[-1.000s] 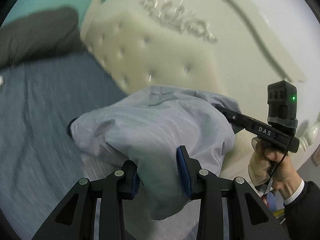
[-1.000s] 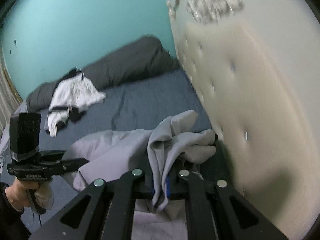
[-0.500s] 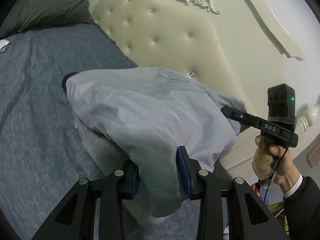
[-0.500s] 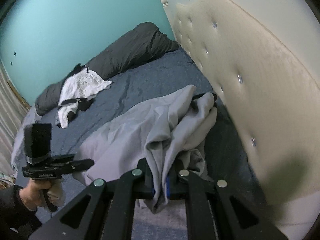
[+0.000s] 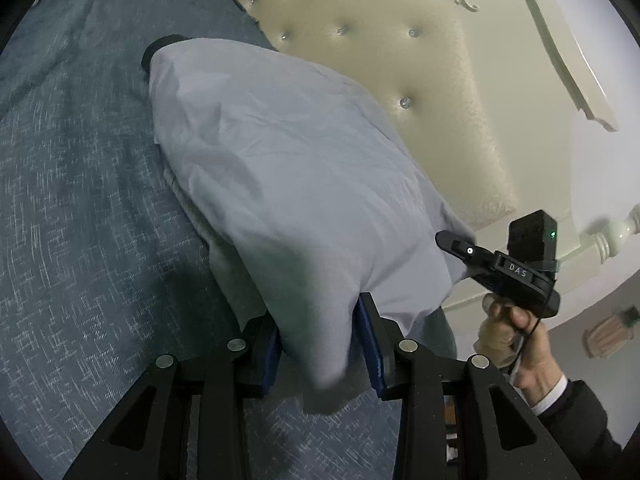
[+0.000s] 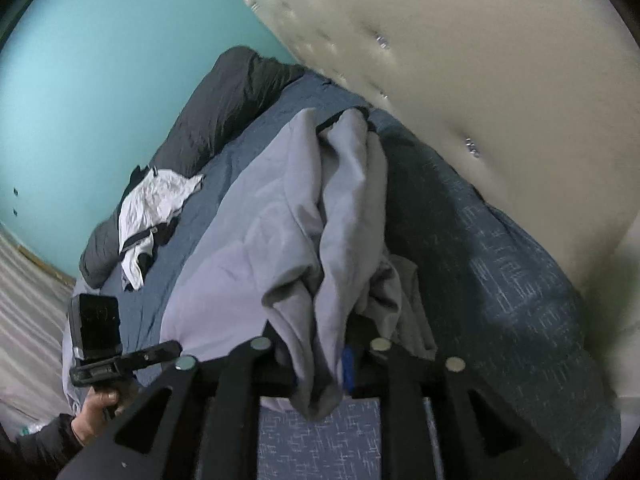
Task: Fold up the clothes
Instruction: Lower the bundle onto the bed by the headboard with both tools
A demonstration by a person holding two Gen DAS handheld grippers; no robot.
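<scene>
A pale grey garment (image 5: 300, 168) lies spread lengthwise on the blue bed cover (image 5: 80, 200), close to the headboard. My left gripper (image 5: 319, 314) is shut on a thick fold at its near end, and the cloth fills the gap between the blue pads. In the right wrist view the garment (image 6: 260, 240) is bunched into long folds. A hanging fold passes between the jaws of my right gripper (image 6: 316, 340). Those jaws are opening, and the right blue pad (image 6: 347, 364) shows bare beside the cloth. Each gripper appears in the other's view, at the garment's near corners.
The cream tufted headboard (image 5: 400, 60) rises just right of the garment. A dark grey duvet roll (image 6: 224, 100) and a white-and-black garment (image 6: 156, 204) lie at the bed's far end, below a teal wall (image 6: 100, 60). A person's hand (image 5: 508, 332) holds the right gripper.
Both grippers have sunk toward the bed and the garment has come down flatter onto the cover. The right jaws have widened around the fold. The left grip looks the same.
</scene>
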